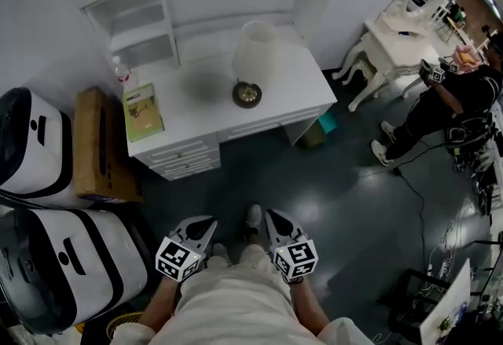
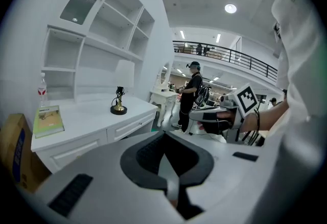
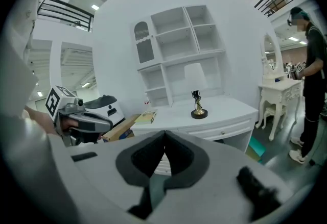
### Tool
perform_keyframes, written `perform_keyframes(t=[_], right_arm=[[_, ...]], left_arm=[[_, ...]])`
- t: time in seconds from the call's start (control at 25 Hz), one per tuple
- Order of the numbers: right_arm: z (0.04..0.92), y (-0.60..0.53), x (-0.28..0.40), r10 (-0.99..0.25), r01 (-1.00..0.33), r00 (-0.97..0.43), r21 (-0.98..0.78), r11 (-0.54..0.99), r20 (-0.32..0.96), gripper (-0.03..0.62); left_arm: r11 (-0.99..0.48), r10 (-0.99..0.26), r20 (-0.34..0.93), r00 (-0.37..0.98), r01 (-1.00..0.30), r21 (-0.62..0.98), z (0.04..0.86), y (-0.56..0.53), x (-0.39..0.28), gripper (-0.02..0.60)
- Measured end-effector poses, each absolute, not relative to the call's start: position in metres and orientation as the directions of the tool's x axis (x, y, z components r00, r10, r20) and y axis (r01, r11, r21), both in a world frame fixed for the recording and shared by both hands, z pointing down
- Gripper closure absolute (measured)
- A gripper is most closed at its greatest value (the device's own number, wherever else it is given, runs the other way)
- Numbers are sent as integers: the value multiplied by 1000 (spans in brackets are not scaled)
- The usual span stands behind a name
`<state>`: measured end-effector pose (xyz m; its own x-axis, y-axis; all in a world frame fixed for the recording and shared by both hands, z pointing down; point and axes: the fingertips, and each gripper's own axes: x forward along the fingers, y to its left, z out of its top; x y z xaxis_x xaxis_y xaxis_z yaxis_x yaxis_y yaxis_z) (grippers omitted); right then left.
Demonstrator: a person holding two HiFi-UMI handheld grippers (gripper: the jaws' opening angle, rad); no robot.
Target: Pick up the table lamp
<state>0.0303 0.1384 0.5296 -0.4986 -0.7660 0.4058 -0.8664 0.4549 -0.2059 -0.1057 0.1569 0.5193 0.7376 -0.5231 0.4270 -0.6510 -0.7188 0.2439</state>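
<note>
The lamp (image 1: 253,60) stands on the white desk (image 1: 299,88), at twelve o'clock from us and well apart from both grippers. We judge the reach comes first. We should open the jaws before arriving, then take the thin stem above the round base, not the shade. The left gripper (image 1: 206,223) and right gripper (image 1: 272,215) sit low by our waist, side by side, tilted slightly down, both clenched on nothing.
</note>
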Motion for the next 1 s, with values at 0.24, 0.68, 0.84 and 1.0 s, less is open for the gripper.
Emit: perform_keyframes(t=[0.24, 0.68, 0.84, 1.0], right_arm=[[520, 71, 46, -737, -820, -572, -229, 525, 360, 582], [523, -15, 90, -692, -775, -630, -219, 593, 353, 582], [532, -37, 94, -683, -765, -642, -235, 599, 349, 580], [546, -57, 94, -659, -754, -652, -228, 616, 376, 582]], left_arm=[[-708, -554, 443, 705, -679, 194, 509, 98, -74, 574], [-662, -630, 465, 622, -743, 97, 503, 20, -23, 574], [-635, -636, 464, 617, -760, 140, 505, 10, -14, 574], [-599, -652, 475, 591, -786, 156, 509, 6, -18, 574]])
